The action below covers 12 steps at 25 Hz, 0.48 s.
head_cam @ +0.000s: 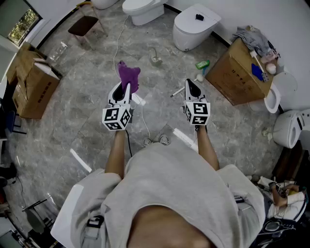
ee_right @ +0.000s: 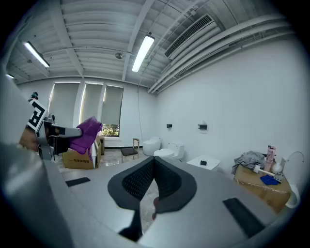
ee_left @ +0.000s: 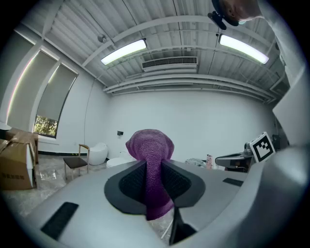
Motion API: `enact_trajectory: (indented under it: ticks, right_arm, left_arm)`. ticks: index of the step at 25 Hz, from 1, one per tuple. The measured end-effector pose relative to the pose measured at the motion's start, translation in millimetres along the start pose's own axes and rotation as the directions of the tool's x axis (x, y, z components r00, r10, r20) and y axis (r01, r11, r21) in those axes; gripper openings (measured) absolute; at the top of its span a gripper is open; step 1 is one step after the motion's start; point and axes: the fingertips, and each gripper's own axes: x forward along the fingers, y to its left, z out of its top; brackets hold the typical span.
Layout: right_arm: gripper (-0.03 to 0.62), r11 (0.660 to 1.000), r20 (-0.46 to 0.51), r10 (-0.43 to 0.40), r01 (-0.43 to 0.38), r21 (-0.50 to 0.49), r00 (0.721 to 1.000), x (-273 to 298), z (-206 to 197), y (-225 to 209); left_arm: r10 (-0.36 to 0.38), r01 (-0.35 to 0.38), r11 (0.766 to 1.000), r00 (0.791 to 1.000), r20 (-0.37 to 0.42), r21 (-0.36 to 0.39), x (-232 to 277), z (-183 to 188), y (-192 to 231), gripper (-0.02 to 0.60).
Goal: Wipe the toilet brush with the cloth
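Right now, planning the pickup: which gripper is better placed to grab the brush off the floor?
Probably right. The right gripper is shut on nothing and hangs nearest the brush; the left gripper is shut on the purple cloth.

Grey marbled floor (head_cam: pixel 97 126). Open toilet (head_cam: pixel 140 10) and closed-lid toilet (head_cam: pixel 193 26) at the top, with a small black object (head_cam: pixel 199 17) on the lid. Wooden chair (head_cam: pixel 86 24) top left. Open-flapped cardboard boxes (head_cam: pixel 31 85) at left. Single cardboard box (head_cam: pixel 240 72) at right, grey clothes (head_cam: pixel 252 35) piled on it, green bottle (head_cam: pixel 202 64) lying near it. Thin cable (head_cam: pixel 117 46) crosses the floor. Strip lights (ee_left: pixel 123 52) on the ceiling.
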Motion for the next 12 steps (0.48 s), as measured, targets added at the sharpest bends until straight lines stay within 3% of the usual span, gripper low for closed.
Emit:
enact_trajectory:
  ticks: [12]
  right_arm:
    - [0.029, 0.999, 0.008, 0.051, -0.051, 0.010, 0.999, -3.8, -11.2, -18.4]
  left_arm:
    - [0.022, -0.022, 1.000, 1.000, -0.006, 0.005, 14.9, -7.5, -20.9, 0.095]
